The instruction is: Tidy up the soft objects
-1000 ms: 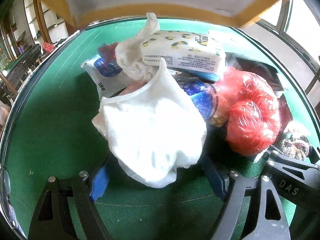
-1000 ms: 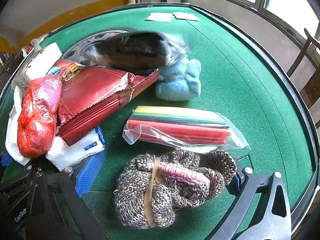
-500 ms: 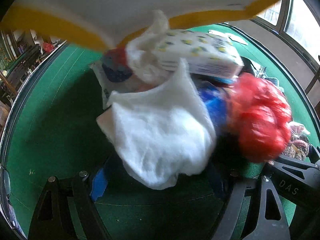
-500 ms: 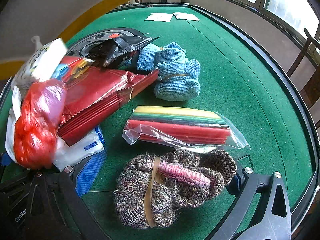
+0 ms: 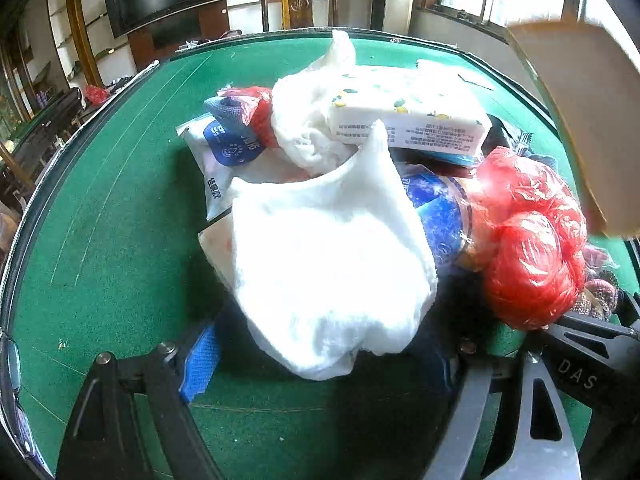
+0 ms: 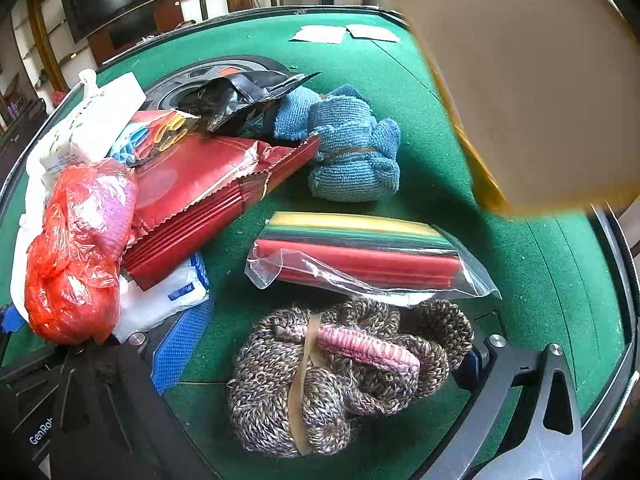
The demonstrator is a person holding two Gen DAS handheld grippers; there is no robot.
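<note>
A pile of soft things lies on the green felt table (image 5: 100,240). In the left wrist view a white cloth (image 5: 332,264) lies between the wide-open fingers of my left gripper (image 5: 324,356), with a tissue pack (image 5: 404,120) and a red plastic bag (image 5: 528,240) behind it. In the right wrist view a brown knitted bundle with a pink piece (image 6: 344,372) lies between the open fingers of my right gripper (image 6: 324,356). Beyond it are a clear bag of coloured sheets (image 6: 360,256), a blue towel bundle (image 6: 352,160) and a red packet (image 6: 208,184).
A cardboard box (image 6: 528,80) hangs blurred in the air at the upper right, and also shows in the left wrist view (image 5: 588,128). Two white papers (image 6: 344,34) lie at the table's far edge. Chairs and a dark screen stand beyond the table.
The cardboard box that covered the top of both views has swung up and to the right, uncovering the pile and the room behind. Both grippers stayed in place and open.
</note>
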